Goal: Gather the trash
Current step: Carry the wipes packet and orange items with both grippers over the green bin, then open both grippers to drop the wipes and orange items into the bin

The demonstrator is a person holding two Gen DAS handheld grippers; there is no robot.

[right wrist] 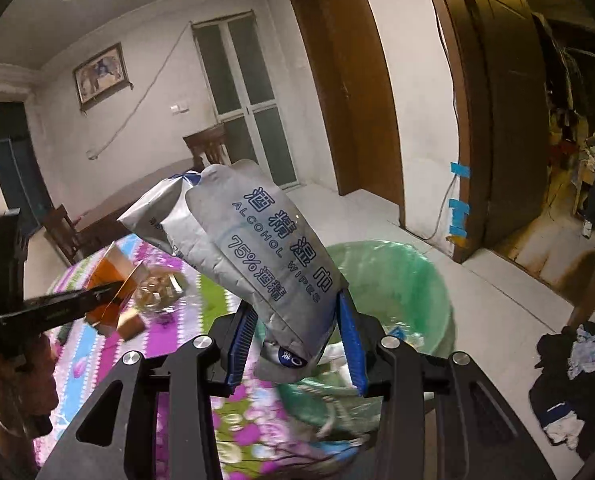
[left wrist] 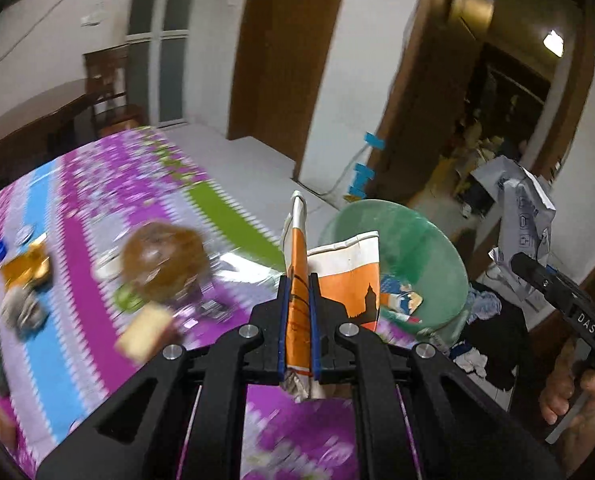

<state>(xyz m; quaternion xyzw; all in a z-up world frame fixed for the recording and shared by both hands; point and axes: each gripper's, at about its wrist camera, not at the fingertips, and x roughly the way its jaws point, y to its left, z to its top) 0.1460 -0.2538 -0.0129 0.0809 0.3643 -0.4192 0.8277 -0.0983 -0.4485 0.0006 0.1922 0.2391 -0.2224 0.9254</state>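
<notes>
My left gripper is shut on an orange and white paper wrapper, held above the table edge beside the green-lined trash bin. My right gripper has its jaws apart around a silver alcohol wipes pack, which sits between the blue pads above the bin. The pack also shows in the left wrist view, and the left gripper with its wrapper in the right wrist view. Some trash lies inside the bin.
The table has a purple, blue and green flowered cloth holding a brown round item, a yellow box, a crumpled grey item and a tan block. Dark clothes lie on the floor right of the bin.
</notes>
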